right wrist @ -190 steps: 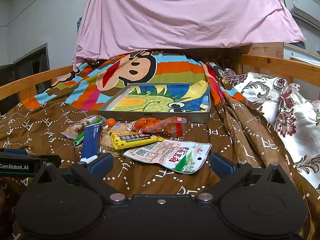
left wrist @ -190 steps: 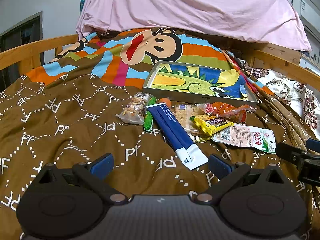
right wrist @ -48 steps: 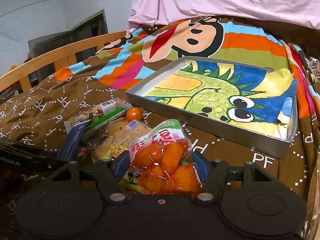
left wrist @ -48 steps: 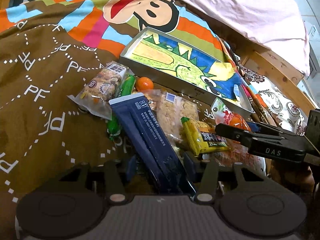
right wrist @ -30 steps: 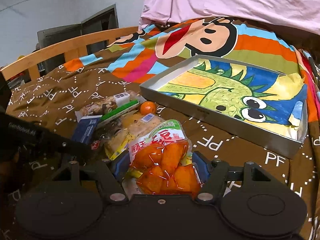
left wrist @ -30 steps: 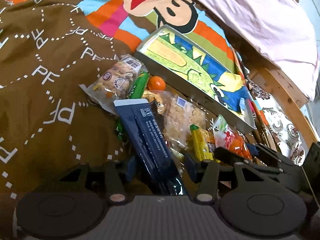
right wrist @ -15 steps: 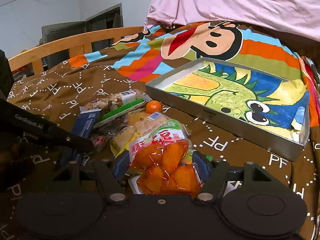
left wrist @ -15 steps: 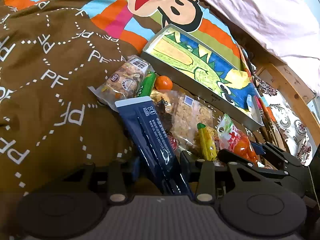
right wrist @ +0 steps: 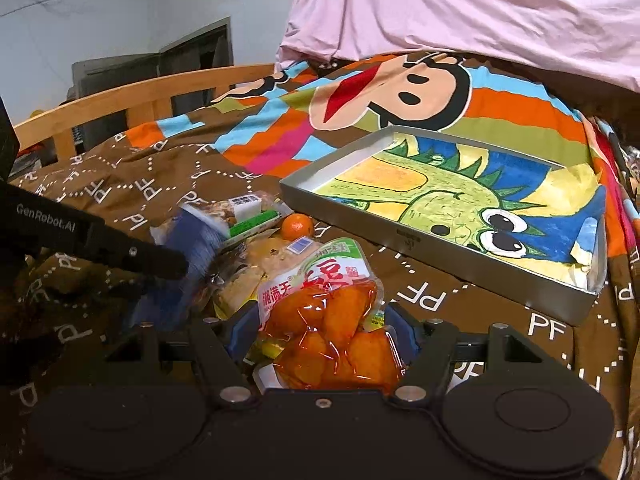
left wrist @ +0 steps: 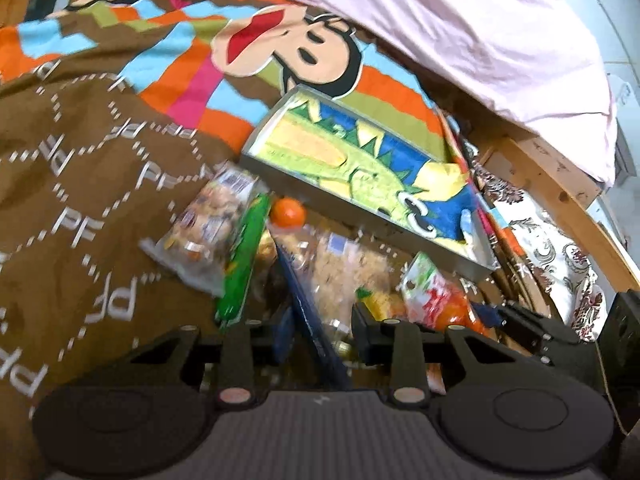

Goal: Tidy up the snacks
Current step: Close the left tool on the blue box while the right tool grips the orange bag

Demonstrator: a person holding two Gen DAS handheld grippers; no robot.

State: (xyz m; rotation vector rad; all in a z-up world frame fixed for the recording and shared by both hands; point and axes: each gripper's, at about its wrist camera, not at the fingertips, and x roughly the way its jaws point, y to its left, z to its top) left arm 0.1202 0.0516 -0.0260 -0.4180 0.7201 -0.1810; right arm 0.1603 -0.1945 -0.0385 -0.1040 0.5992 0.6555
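My left gripper (left wrist: 320,326) is shut on a long dark blue packet (left wrist: 308,304), which is turned on edge; it also shows blurred in the right wrist view (right wrist: 192,248). My right gripper (right wrist: 322,330) is shut on a clear bag of orange snack pieces (right wrist: 332,316), seen too in the left wrist view (left wrist: 436,300). A grey tray with a dinosaur picture (right wrist: 304,196) lies just beyond on the blanket, also in the left wrist view (left wrist: 256,160). Loose snacks lie between: a nut bag (left wrist: 200,224), a green stick packet (left wrist: 240,256), a small orange (left wrist: 288,212), a cracker bag (left wrist: 344,268).
The brown and striped monkey blanket (left wrist: 80,184) covers the bed. A pink sheet (right wrist: 460,8) hangs at the back. Wooden bed rails run on the left (right wrist: 120,100) and right (left wrist: 560,200). A floral cloth (left wrist: 552,248) lies at the right.
My left gripper has lifted and twisted the blue packet onto its edge, and the view has tilted. My right gripper still holds the orange snack bag, slightly closer to the tray.
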